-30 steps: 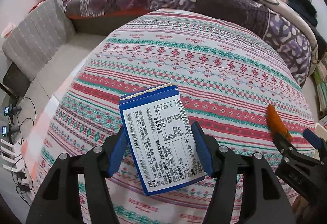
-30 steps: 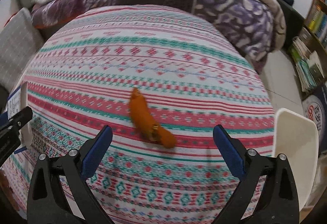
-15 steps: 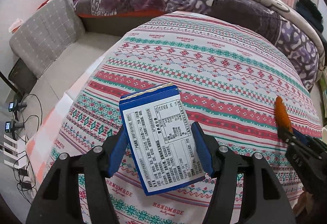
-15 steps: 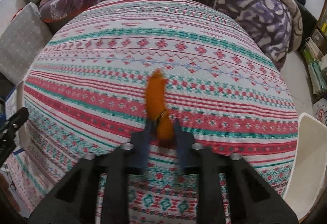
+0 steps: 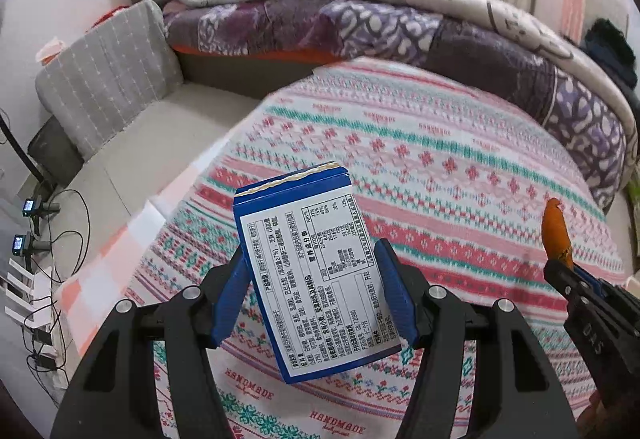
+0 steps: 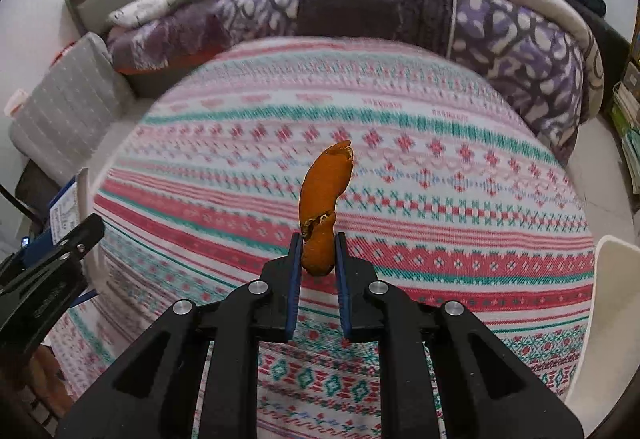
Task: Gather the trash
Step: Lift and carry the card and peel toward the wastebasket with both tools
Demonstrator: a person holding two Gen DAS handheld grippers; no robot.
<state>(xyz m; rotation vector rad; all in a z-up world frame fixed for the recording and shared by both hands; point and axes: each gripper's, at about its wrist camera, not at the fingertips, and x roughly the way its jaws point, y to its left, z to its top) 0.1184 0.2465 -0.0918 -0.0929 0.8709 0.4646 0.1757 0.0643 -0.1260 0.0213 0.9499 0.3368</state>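
Observation:
My left gripper (image 5: pixel 311 291) is shut on a blue and white printed carton (image 5: pixel 310 267) and holds it above the patterned bedspread (image 5: pixel 440 159). My right gripper (image 6: pixel 317 259) is shut on an orange peel (image 6: pixel 324 195), which sticks up from the pads, lifted off the bedspread (image 6: pixel 400 143). The right gripper and the peel (image 5: pixel 555 235) show at the right edge of the left wrist view. The left gripper (image 6: pixel 52 263) and the carton (image 6: pixel 66 207) show at the left edge of the right wrist view.
A purple quilt and a cream blanket (image 5: pixel 380 23) lie bunched along the bed's far side. A grey cushion (image 5: pixel 104 79) leans at the left. Cables and chargers (image 5: pixel 32 239) lie on the floor left of the bed. A white bin rim (image 6: pixel 612 303) stands at the right, with bookshelves (image 6: pixel 628 119) behind.
My right gripper closed on the orange peel and lifted it off the bedspread. Both grippers rose and drew back; the left still holds the carton.

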